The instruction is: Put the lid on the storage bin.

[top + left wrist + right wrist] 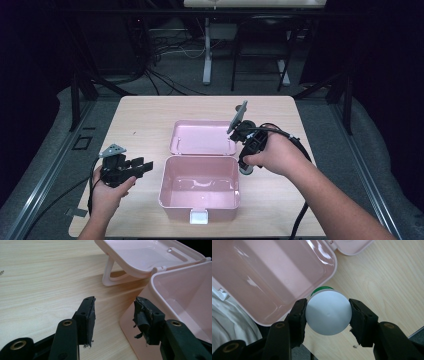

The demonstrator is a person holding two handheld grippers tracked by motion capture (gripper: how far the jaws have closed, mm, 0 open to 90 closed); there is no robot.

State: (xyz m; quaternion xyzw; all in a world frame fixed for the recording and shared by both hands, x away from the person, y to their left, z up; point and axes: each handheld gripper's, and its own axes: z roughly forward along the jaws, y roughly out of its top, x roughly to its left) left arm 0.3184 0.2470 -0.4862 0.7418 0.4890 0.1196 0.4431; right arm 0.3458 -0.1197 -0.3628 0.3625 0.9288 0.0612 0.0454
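An open pink plastic box sits at the table's front middle, its lid laid back flat behind it. My right gripper points down just past the box's right rim, shut on a round jar with a white cap and a green edge beneath. The right gripper has one pad on each side of the cap, above the table beside the box. Left of the box, my left gripper is open. Nothing lies between the left gripper pads, which face the box's corner and lid.
The box's inside looks bare, with a white latch on its front wall. The light wooden table has free surface behind and to the left. Beyond it are table legs and cables on a dark floor. A white garment shows below the box.
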